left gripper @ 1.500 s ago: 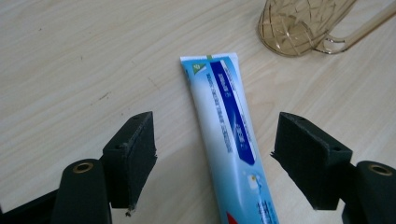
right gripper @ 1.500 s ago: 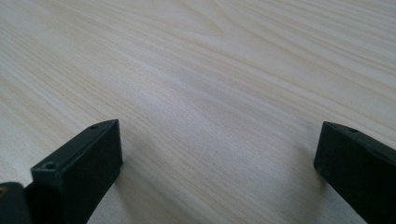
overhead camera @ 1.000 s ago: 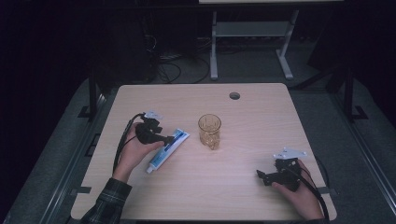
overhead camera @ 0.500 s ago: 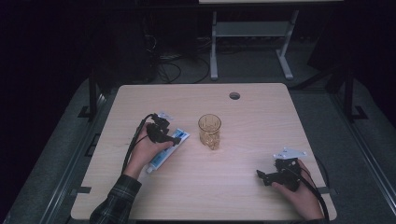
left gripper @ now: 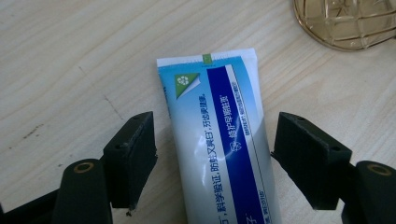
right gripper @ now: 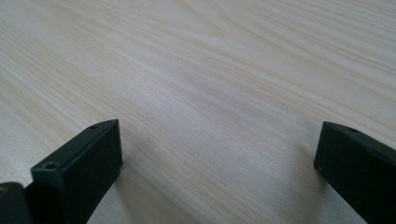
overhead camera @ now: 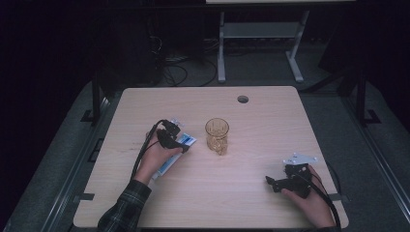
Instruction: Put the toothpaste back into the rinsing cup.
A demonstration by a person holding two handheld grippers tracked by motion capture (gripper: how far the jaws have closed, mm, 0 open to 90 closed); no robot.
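Left gripper [left gripper: 212,154] straddles the toothpaste tube [left gripper: 219,140] beside the amber glass [overhead camera: 216,135], its 2 jaws spread wide; closing on the tube looks next.

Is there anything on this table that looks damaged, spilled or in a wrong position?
Nothing stands out. The blue and white toothpaste tube lies flat between the open jaws of the left gripper, and the amber patterned glass cup stands upright beside it on the wooden table.
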